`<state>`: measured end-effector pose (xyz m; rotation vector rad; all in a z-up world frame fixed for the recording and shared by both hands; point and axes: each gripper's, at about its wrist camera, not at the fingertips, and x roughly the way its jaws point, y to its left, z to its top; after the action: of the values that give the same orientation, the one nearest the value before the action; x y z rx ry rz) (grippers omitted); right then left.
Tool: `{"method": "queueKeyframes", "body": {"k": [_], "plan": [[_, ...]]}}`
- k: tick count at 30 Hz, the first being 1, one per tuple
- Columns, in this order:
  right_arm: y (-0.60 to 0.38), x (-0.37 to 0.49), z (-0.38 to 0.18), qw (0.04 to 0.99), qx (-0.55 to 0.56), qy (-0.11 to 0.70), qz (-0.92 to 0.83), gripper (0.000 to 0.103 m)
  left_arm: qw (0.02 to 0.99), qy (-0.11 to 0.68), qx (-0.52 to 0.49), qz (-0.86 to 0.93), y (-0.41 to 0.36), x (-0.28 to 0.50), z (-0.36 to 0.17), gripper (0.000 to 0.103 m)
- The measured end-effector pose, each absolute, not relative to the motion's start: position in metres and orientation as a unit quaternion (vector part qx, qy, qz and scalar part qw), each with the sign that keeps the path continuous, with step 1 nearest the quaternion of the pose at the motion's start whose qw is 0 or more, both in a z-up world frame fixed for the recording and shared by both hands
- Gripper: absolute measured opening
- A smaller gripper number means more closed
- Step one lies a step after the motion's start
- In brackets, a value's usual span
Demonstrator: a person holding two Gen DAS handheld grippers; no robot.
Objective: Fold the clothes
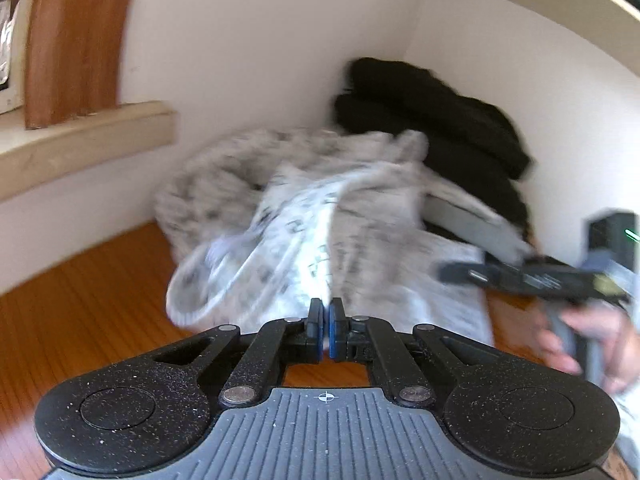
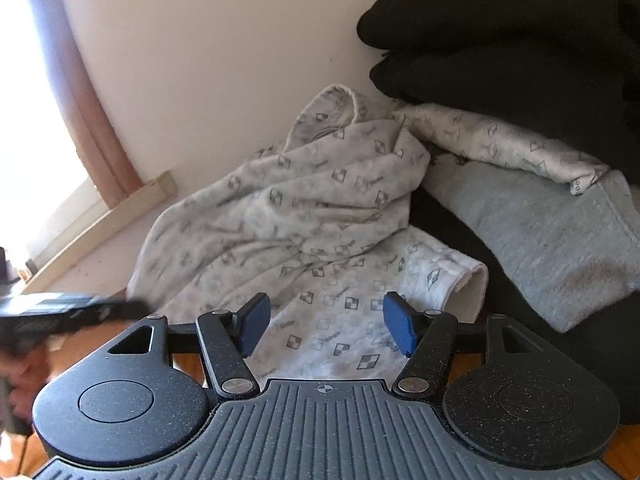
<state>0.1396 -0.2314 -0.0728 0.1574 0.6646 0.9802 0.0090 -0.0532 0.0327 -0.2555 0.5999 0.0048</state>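
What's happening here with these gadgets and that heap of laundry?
A person is folding clothes with a handheld gripper in each hand. The left gripper has its fingers pinched on the white patterned garment, which lies crumpled on the wooden floor. The right gripper hangs open over it. A grey sweatshirt and black clothes are piled against the wall.

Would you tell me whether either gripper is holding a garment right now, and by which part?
The left gripper is shut on a fold of the patterned white garment; which part is unclear. The right gripper is open, holding nothing.
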Motion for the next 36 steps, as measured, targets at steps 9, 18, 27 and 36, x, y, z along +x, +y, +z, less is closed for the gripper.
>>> {"method": "queueKeyframes", "body": {"k": [9,18,27,36], "plan": [[-0.231,0.130,-0.070,0.845,0.059,0.286,0.447,0.063,0.949,0.305,-0.081,-0.026,-0.107,-0.018,0.053,0.003],[-0.228,0.127,-0.069,0.847,0.044,0.280,0.449,0.063,0.958,0.277,-0.073,0.019,-0.085,0.008,0.076,0.043],[-0.226,0.126,-0.070,0.846,0.038,0.278,0.453,0.051,0.960,0.273,-0.043,0.048,-0.057,0.096,0.084,0.060],[-0.228,0.125,-0.070,0.843,0.042,0.278,0.458,0.051,0.957,0.291,-0.010,-0.012,-0.086,0.167,0.078,0.031]]}}
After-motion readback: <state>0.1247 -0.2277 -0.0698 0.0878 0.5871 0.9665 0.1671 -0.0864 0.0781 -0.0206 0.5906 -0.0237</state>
